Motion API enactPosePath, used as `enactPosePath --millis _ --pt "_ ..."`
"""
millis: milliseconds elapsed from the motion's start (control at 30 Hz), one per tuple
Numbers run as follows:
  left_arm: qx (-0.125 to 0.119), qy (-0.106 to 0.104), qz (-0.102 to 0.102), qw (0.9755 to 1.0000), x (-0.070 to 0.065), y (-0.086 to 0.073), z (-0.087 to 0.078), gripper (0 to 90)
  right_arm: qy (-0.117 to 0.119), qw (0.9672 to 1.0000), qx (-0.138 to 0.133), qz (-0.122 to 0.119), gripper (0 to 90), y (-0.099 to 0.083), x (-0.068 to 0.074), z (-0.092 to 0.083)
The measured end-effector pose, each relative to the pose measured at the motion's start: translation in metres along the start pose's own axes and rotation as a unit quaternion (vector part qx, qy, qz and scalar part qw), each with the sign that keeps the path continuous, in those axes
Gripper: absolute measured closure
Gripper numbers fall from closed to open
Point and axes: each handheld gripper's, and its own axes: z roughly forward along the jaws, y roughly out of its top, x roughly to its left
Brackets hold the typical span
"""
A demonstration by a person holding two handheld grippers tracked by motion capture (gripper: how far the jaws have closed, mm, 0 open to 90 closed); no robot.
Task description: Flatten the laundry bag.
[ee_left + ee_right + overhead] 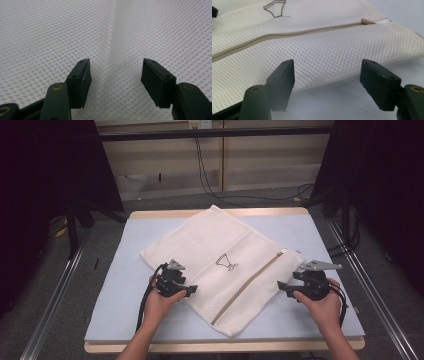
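Lying on the worktop: a cream mesh laundry bag (225, 265), spread flat and turned at a slant on the pale blue worktop (125, 285).
Bag edges: its far corner reaches the wooden strip at the worktop's far side; its near corner stops short of the near edge; its right corner ends close beside the right hand-held gripper.
Zip: a tan zip (247, 285) runs slantwise across the bag's right part, from near the right corner toward the near corner.
Mark: a small dark line drawing (226, 262) sits near the bag's middle.
Left hand-held gripper (189, 290): over the bag's left edge, jaws partly apart, nothing pinched between them.
Right hand-held gripper (281, 286): just off the bag's right edge, above bare worktop, jaws wide apart and holding nothing.
Open room: bare blue surface lies left of the bag, along the near edge, and at the far right corner.
Left gripper view: close honeycomb mesh (75, 32) with a soft fold (115, 47) running up between the two pads; the weave is plain here but not from above.
Right gripper view: the bag's puffed right edge (352, 62), lifted a little off the worktop, with the zip's end tab (367, 21) visible.
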Motion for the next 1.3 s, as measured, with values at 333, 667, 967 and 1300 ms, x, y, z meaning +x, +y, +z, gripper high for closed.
enactPosePath --millis 333,667,967,1300 --pt "0.004 0.013 -0.002 0.9999 -0.004 -0.001 -0.001 42.7 -0.011 0.9995 0.007 -0.03 24.6 0.015 -0.011 0.007" --pt "0.009 0.025 0.023 0.9994 -0.005 -0.004 -0.002 42.6 0.018 0.9967 0.046 -0.064 32.0 0.023 -0.007 0.041" --pt "0.007 0.043 0.031 0.9986 -0.01 -0.006 0.0 42.7 0.028 0.9955 0.057 -0.07 40.4 0.009 -0.002 0.062" --pt "0.014 0.053 0.022 0.9982 -0.014 -0.004 0.0 46.1 0.032 0.9956 0.059 -0.066 72.7 0.008 0.003 0.058"
